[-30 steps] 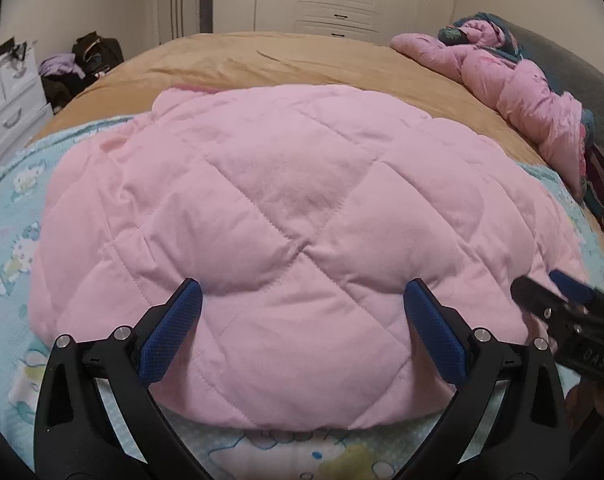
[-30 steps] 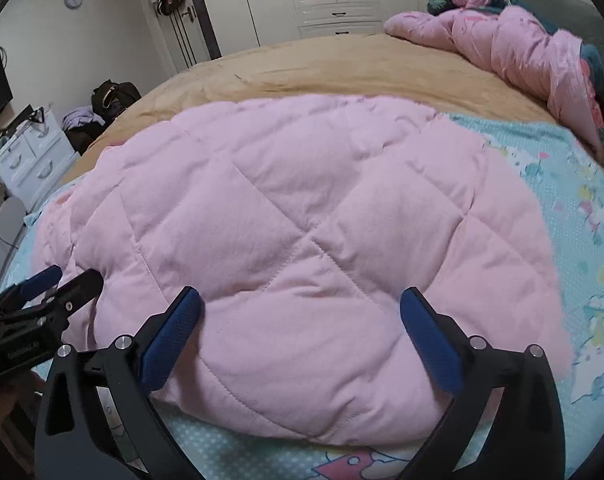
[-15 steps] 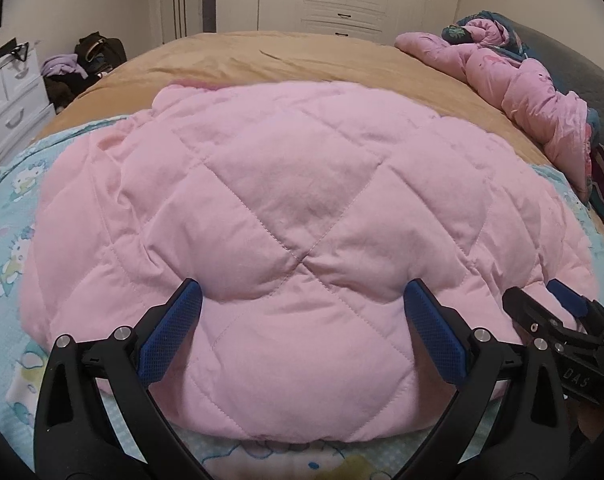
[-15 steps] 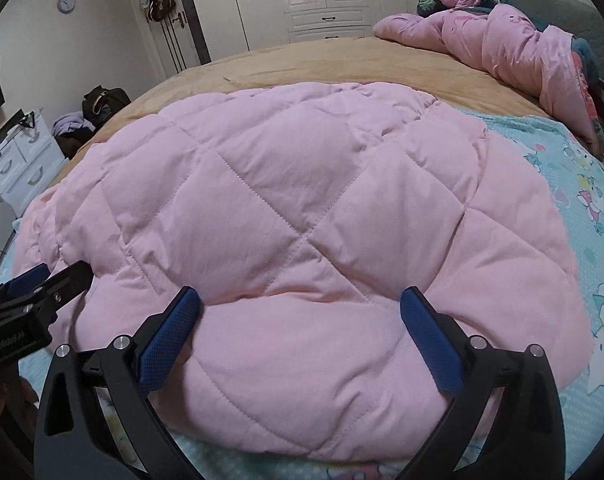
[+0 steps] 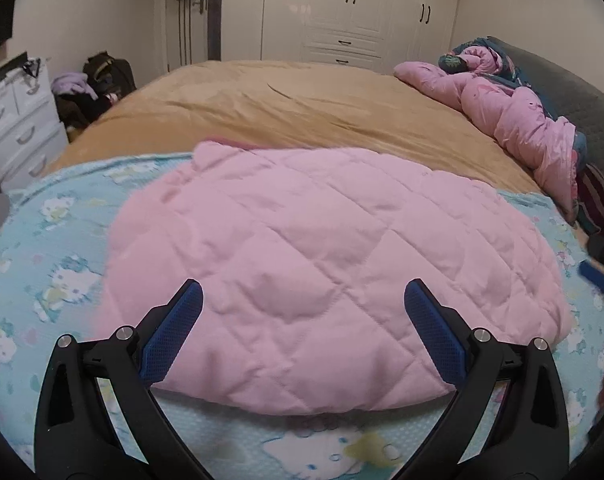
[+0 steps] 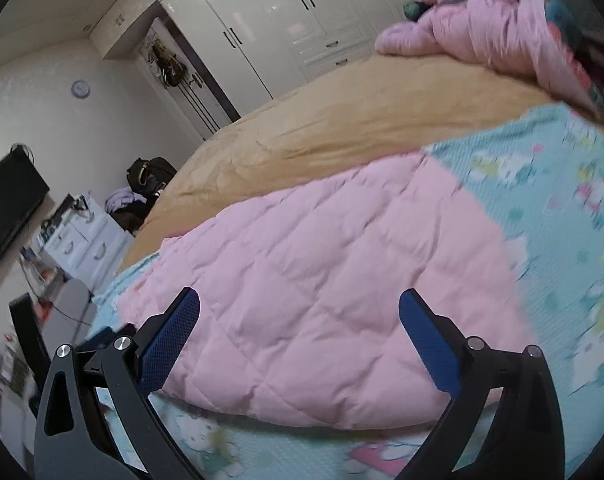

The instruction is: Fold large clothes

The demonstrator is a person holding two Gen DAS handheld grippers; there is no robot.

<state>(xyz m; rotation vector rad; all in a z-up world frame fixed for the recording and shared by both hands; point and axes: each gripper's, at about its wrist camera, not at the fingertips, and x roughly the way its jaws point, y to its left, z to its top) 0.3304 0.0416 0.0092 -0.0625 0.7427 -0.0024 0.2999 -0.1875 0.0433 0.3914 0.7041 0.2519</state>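
A pink quilted garment [image 5: 326, 264] lies folded in a rounded bundle on a light blue cartoon-print sheet [image 5: 57, 264]. It also shows in the right wrist view [image 6: 322, 292]. My left gripper [image 5: 304, 300] is open and empty, held above the bundle's near edge. My right gripper [image 6: 299, 308] is open and empty too, above the near edge and tilted. A blurred part of the right gripper shows at the right edge of the left wrist view [image 5: 600, 276].
The bed has a tan cover [image 5: 302, 112] beyond the sheet. A crumpled pink duvet [image 5: 514, 120] lies at the far right by a grey headboard. White wardrobes [image 5: 342, 12] stand behind. A white drawer unit [image 5: 17, 120] and bags are at the left.
Both grippers have pulled back and up from the garment, which now looks smaller and farther. The right wrist view has tilted and swung to the left.
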